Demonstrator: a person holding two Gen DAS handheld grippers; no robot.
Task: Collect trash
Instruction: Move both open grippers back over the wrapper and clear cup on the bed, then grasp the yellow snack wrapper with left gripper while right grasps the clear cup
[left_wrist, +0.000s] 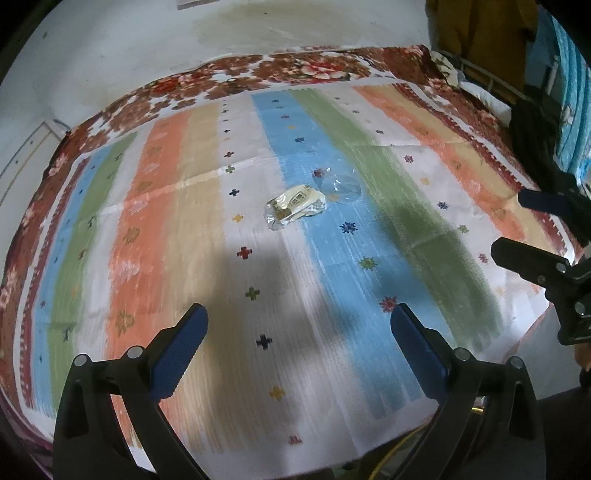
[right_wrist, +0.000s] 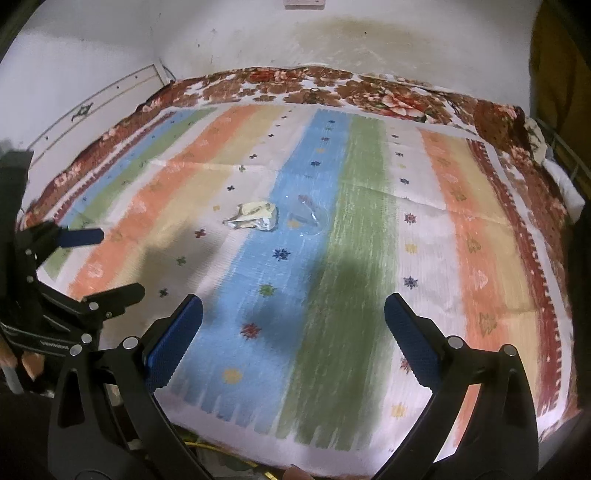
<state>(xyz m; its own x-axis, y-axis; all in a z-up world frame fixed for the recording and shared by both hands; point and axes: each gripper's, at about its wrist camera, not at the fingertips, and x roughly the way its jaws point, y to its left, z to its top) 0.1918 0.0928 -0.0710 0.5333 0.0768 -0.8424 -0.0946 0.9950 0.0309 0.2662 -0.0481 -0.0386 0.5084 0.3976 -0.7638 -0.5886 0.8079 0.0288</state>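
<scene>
A striped mat (left_wrist: 207, 229) in blue, green, orange and cream bands, dotted with small cross and star motifs, is seen spread flat over a floral blanket (left_wrist: 295, 70) whose red-brown border is exposed along the far edge. Near the middle of the mat a crumpled wrapper (left_wrist: 295, 206), pale yellow with silvery foil, is seen lying on a white band at the edge of the blue one. Just beside it, on the blue stripe, a clear plastic piece (left_wrist: 341, 186) is made out; whether the two touch cannot be told. From the right wrist view the same pair is recorded: wrapper (right_wrist: 255, 218) to the left, clear plastic (right_wrist: 308, 218) to the right. The left gripper (left_wrist: 299, 321) is held above the near part of the mat, its blue-padded fingers spread wide with nothing between them, well short of the trash. The right gripper (right_wrist: 293, 314) is likewise held wide open and empty, over the blue and green stripes on the near side. Each gripper is glimpsed at the edge of the other's view. Dark shadows are cast across the mat between the grippers and the trash. A stained white wall (right_wrist: 258, 44) is seen behind.
</scene>
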